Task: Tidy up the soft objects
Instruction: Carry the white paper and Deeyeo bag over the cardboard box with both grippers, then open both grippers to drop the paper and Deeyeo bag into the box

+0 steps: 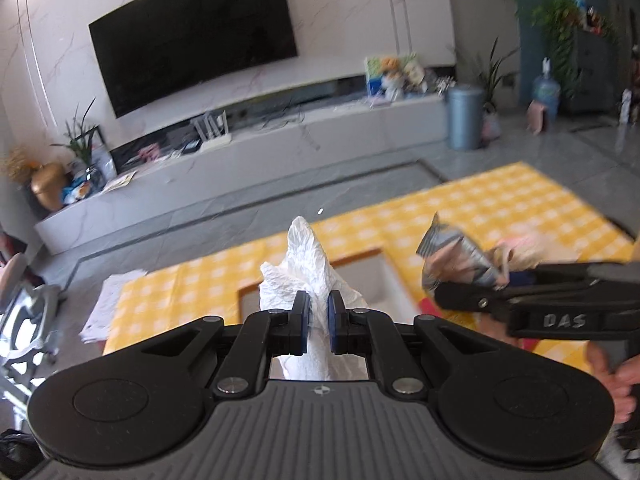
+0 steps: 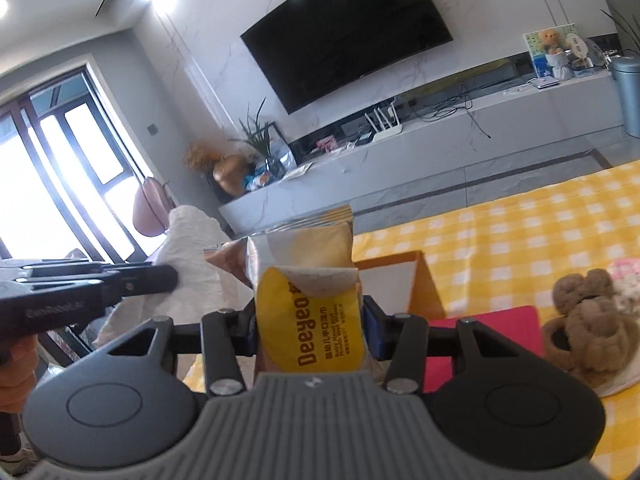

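My left gripper (image 1: 319, 322) is shut on a crumpled white tissue (image 1: 308, 264), held up above the yellow checked tablecloth (image 1: 500, 204). My right gripper (image 2: 309, 322) is shut on a pack of Deeyeo wet wipes (image 2: 310, 300) with a yellow label, held upright. In the left wrist view the right gripper (image 1: 472, 294) enters from the right with the silvery pack (image 1: 452, 254). In the right wrist view the left gripper (image 2: 132, 282) shows at the left with the white tissue (image 2: 196, 252). A cardboard box (image 1: 372, 276) sits on the table under both grippers; it also shows in the right wrist view (image 2: 404, 280).
A brown plush toy (image 2: 592, 320) and a pink-and-white soft thing (image 2: 628, 276) lie at the right on the cloth, beside a red flat object (image 2: 484, 340). White papers (image 1: 106, 308) lie at the table's left edge. A TV console (image 1: 280, 152) and grey bin (image 1: 464, 116) stand beyond.
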`<control>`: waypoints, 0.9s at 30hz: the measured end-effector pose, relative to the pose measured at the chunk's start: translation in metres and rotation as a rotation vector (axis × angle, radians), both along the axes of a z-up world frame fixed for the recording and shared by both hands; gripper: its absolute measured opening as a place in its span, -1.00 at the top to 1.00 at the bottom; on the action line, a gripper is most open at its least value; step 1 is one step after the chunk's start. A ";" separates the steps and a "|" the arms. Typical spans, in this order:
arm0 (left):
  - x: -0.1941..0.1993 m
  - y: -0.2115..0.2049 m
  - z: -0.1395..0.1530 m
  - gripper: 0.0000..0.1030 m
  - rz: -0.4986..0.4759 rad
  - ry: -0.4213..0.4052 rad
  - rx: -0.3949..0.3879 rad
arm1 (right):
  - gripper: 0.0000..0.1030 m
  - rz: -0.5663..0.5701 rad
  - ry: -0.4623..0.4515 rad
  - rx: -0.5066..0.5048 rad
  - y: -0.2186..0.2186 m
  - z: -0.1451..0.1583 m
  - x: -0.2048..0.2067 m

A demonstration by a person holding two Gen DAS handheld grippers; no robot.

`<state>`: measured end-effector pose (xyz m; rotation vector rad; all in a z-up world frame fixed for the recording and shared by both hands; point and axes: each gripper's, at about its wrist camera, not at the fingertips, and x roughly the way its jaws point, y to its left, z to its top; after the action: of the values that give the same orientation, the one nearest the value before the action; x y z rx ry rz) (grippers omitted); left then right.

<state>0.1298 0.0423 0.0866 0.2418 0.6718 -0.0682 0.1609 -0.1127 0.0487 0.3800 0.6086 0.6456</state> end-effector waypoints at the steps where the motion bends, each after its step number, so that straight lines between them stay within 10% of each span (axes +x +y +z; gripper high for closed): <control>1: 0.005 0.000 -0.010 0.79 0.005 0.019 0.034 | 0.07 0.010 0.005 -0.009 0.006 -0.003 0.001; 8: 0.033 0.003 -0.080 0.78 0.013 0.115 0.195 | 0.07 0.033 0.040 -0.046 0.014 -0.024 0.011; 22: 0.057 0.052 -0.125 0.67 0.138 0.121 -0.088 | 0.06 0.050 0.085 -0.118 0.039 -0.046 0.022; 25: 0.057 0.055 -0.128 0.27 0.136 0.118 -0.089 | 0.06 0.046 0.091 -0.130 0.042 -0.047 0.021; 27: 0.056 0.056 -0.121 -0.33 0.099 0.097 -0.091 | 0.06 0.038 0.090 -0.133 0.043 -0.046 0.020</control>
<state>0.1856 0.0978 -0.0347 0.1184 0.7742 -0.0154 0.1807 -0.0698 0.0030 0.2744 0.7420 0.6233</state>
